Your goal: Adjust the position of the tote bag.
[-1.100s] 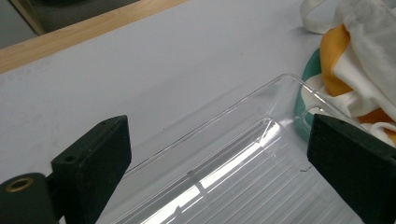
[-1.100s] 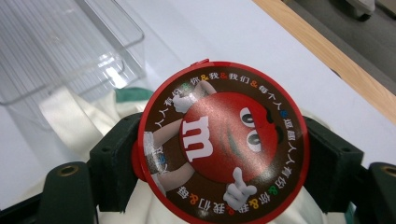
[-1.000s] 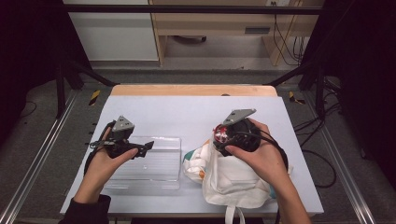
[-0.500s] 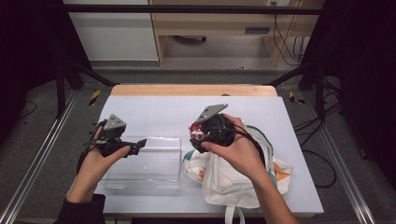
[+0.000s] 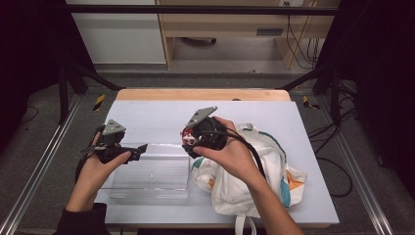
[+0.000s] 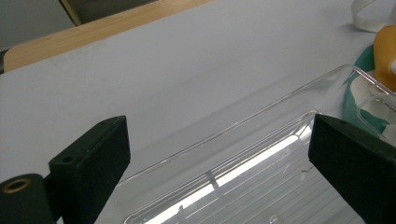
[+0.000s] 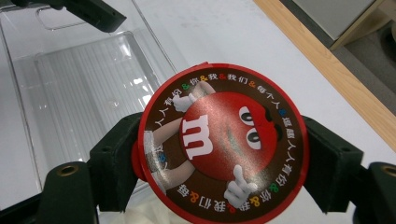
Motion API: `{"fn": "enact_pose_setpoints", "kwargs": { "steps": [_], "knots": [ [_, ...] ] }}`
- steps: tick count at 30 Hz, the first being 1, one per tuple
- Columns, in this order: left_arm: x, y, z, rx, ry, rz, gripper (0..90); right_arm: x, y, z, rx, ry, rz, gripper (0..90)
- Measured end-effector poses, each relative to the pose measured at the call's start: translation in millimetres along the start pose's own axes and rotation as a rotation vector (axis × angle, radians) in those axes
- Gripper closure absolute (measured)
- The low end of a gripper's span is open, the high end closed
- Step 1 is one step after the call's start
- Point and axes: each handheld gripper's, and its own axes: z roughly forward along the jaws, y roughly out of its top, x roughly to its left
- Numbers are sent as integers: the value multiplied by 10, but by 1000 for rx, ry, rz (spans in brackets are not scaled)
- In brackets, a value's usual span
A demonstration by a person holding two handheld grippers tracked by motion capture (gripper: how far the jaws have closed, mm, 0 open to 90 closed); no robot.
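A round red M&M's candy container [image 7: 219,140], its printed lid facing the camera, sits clamped between the two black jaws of my right gripper [image 7: 219,156]. In the high view the right gripper [image 5: 190,139] holds the container [image 5: 186,135] above the right end of a clear plastic tray [image 5: 151,174], beside the bag. My left gripper [image 5: 138,148] hovers over the tray's left far corner. Its jaws stand wide open with nothing between them, and the tray's rim [image 6: 261,116] lies below the left gripper [image 6: 219,154].
A white cloth bag [image 5: 244,181] with teal and orange patches lies crumpled at the right front of the white table [image 5: 156,115]. The table has a wooden far edge [image 5: 195,94]. Metal frame rails run along both sides.
My right gripper has carried the red container leftward, from above the bag to the tray's right end. The left hand has shifted a little to the left.
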Motion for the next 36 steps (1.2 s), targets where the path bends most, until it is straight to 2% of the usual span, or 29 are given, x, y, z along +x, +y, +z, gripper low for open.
{"fn": "enact_pose_setpoints", "kwargs": {
  "steps": [4, 8, 16, 21, 27, 36],
  "knots": [
    [32, -10, -25, -5, 7, -8, 55, 33, 18, 25, 2, -6, -9, 241],
    [62, -13, -59, -8, 12, -12, 55, 56, 45, 38, -13, 11, -6, 242],
    [99, 0, -150, -33, 12, -15, 55, 107, 132, 143, 17, 30, -30, 242],
    [130, -14, -172, -33, 20, -21, 55, 176, 162, 256, 45, 28, -53, 241],
    [136, -23, -162, -16, 28, -7, 55, 257, 191, 353, 58, 27, -86, 241],
    [188, -39, -194, -18, 34, -17, 55, 271, 205, 423, 61, 48, -87, 242]
  ]
}}
